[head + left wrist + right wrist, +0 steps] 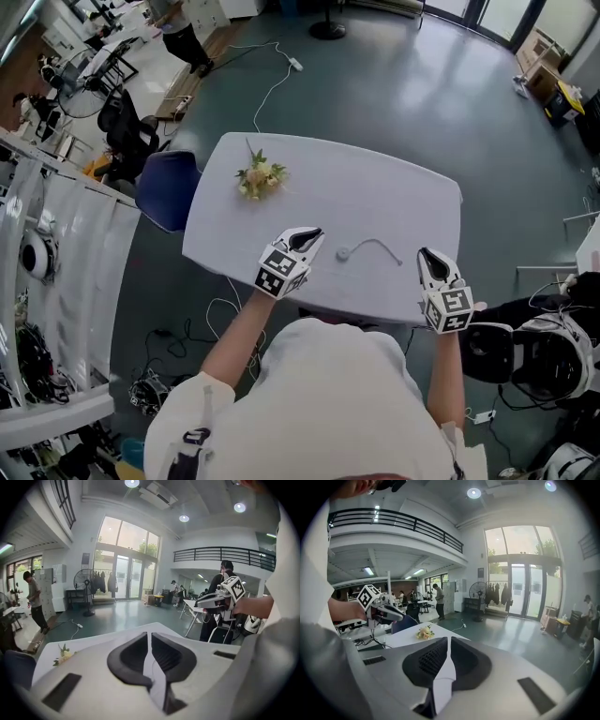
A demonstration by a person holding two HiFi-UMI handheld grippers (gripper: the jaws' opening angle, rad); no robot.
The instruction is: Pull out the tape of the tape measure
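The person's white-shirted torso [328, 394] fills the bottom of the head view, with both forearms reaching forward over the near edge of the large white surface with rounded corners [375, 192]. A dark blue chair [167, 187] is tucked against its left end.

The left claw [309, 236], grey and white with a marker cube behind it, sits left of centre. Its own view shows the two dark pads pressed almost together [150, 635], with only a thin slit between them and nothing in it. The right claw [427, 255] is at the lower right of the surface. Its pads are likewise drawn together [447, 640] and hold nothing. Both gripper views look out across the room rather than down, so both claws seem to be held clear of the surface, one on either side of the work.

A small bunch of pale yellow flowers [261, 176] lies well apart at the upper left, out of the way.

The small round pale tape measure [343, 253] rests on the surface between the claws, nearer the left one and touched by neither. A thin pale tape [380, 246] curves from it toward the right claw, so some length appears to be out already. A further pull would need one claw to pin the case and the other to pinch the tape's free end.
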